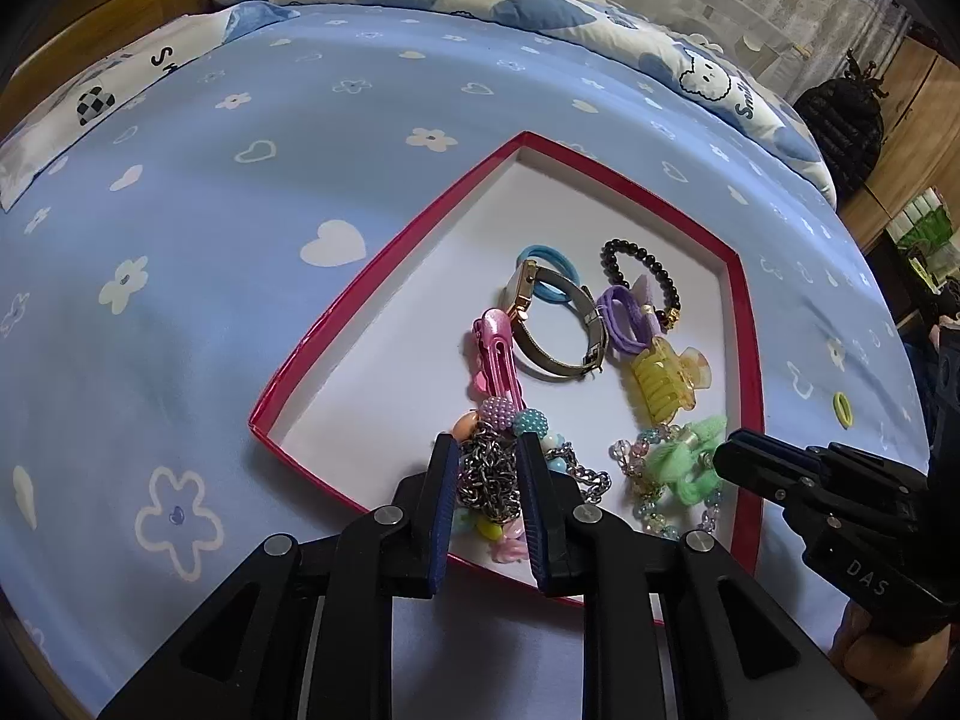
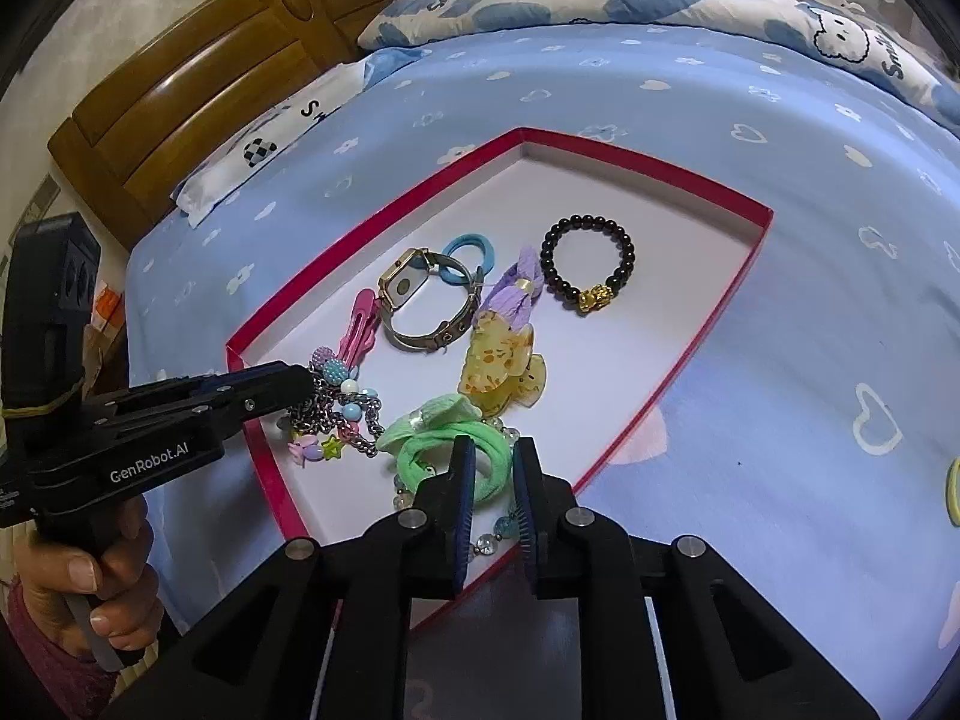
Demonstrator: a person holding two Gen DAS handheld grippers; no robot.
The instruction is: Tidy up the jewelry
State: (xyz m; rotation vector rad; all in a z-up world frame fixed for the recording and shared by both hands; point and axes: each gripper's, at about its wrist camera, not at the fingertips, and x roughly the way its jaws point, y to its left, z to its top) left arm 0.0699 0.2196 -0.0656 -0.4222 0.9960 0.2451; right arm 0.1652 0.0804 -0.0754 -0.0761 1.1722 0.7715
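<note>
A shallow red-rimmed box (image 1: 384, 276) with a white floor lies on the blue bedsheet. It holds a watch (image 1: 552, 324), a black bead bracelet (image 2: 588, 258), a yellow claw clip (image 2: 504, 360), a pink clip (image 2: 360, 324) and hair ties. My left gripper (image 1: 487, 456) is at the box's near edge, its jaws slightly apart around a beaded silver chain (image 1: 489, 474) that rests on the box floor. My right gripper (image 2: 492, 456) stands slightly apart around a green scrunchie (image 2: 444, 426), which lies in the box on a clear bead string.
A small yellow hair tie (image 1: 842, 410) lies on the sheet to the right of the box. A folded cloud-print quilt (image 2: 660, 0) runs along the far side. A wooden headboard (image 2: 180, 96) stands at the left. A hand (image 2: 72, 582) grips the left tool.
</note>
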